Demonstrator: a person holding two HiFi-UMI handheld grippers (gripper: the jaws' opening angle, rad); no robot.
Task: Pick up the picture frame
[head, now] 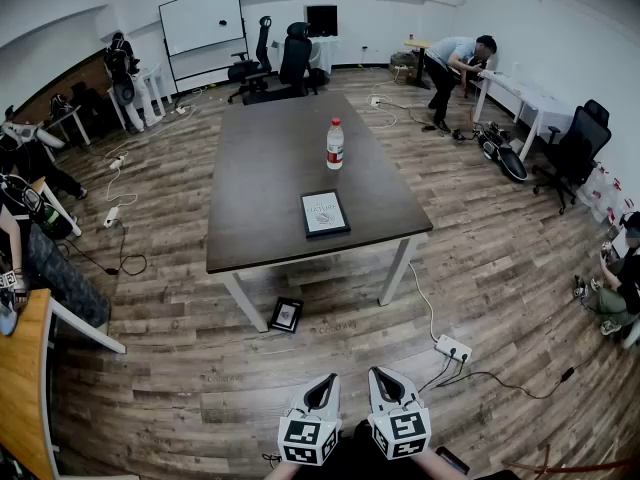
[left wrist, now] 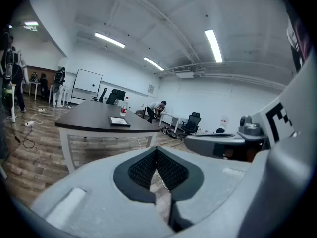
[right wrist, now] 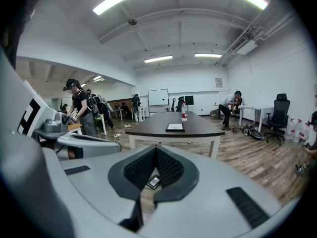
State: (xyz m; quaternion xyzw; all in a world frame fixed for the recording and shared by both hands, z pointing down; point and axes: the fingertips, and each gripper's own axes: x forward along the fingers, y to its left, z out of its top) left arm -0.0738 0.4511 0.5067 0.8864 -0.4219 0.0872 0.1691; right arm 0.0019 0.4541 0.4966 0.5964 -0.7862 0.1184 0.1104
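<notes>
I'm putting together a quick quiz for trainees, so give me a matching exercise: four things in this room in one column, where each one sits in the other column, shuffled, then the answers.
Things
1. water bottle
2. larger picture frame
3. smaller picture frame
4. white power strip

Places
A. on the floor, beside a leg of the table
B. standing upright mid-table
C. on the floor, cables attached
D. lying flat near the table's near edge

Pairs: 1-B, 2-D, 3-A, 4-C
</notes>
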